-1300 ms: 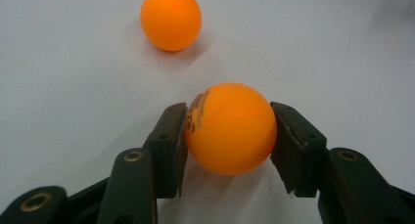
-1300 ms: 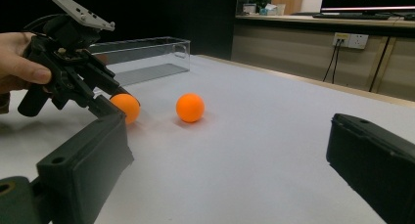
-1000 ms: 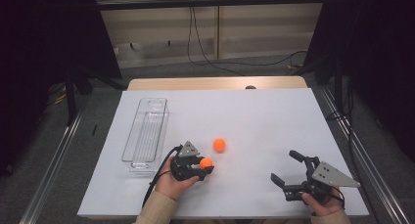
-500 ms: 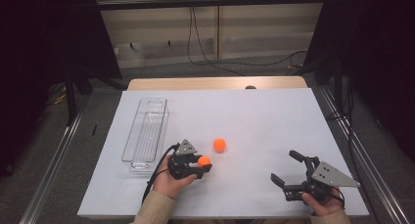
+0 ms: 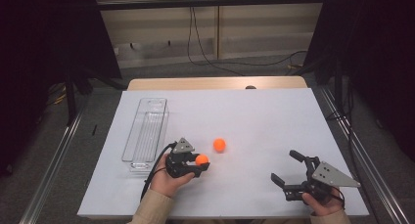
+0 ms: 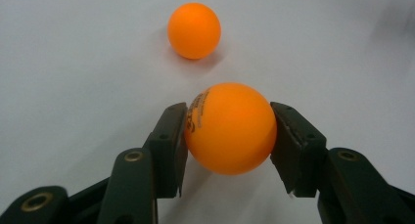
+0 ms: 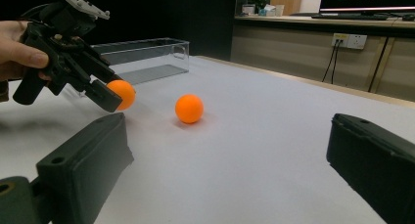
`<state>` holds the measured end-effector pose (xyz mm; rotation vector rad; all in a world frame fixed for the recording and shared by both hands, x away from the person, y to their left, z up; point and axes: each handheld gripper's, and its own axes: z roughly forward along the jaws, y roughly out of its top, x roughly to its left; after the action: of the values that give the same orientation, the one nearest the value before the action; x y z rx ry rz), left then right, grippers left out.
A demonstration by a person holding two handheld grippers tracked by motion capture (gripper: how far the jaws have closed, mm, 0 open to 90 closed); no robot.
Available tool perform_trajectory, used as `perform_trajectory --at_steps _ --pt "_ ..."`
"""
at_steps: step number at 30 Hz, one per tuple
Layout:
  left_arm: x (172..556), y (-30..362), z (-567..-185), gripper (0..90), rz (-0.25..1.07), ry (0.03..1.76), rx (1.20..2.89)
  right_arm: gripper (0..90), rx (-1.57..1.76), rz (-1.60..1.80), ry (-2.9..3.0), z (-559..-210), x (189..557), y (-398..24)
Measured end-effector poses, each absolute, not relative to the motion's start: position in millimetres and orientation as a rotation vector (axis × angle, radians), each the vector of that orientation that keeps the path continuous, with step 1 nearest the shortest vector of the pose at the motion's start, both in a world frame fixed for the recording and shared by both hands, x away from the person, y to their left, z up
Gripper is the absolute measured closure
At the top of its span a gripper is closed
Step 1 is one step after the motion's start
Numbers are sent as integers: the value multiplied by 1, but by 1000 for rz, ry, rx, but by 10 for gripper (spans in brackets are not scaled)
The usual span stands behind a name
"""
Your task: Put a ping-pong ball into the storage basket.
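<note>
Your left tongs point(image 5: 197, 166) pinch one orange ball point(image 5: 201, 160); the clear tray point(image 5: 145, 134) lies just to their left; right tongs point(image 5: 290, 172) spread.

I see the table point(image 5: 274, 116) covered by a white sheet, with a strip of bare wooden top showing along its twelve o'clock edge. On the sheet, at about nine o'clock from the middle, lies a clear plastic tray point(image 5: 145, 131), long and narrow, running from six toward twelve. One orange ball point(image 5: 219, 145) rests on the sheet near the middle, slightly toward six o'clock, at three o'clock of the tray and apart from it.
</note>
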<state>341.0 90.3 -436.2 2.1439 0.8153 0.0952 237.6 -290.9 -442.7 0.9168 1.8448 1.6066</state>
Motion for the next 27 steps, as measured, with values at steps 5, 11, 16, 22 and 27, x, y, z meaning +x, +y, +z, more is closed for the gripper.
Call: perform_trajectory --at_steps 5,11,16,22,27 --pt "342 92 -435 509 99 825 2139 14 918 1607 1843 -443 238 -291" --pt "342 94 -434 509 101 829 2142 13 921 1608 1840 -443 238 -291" --pt "343 97 -432 509 105 836 2141 12 927 1608 1838 -443 238 -291" --pt "344 100 -430 509 108 851 2132 12 923 1605 1839 -443 238 -291" --pt "345 102 -430 509 104 854 2135 11 922 1607 1841 -443 238 -291"
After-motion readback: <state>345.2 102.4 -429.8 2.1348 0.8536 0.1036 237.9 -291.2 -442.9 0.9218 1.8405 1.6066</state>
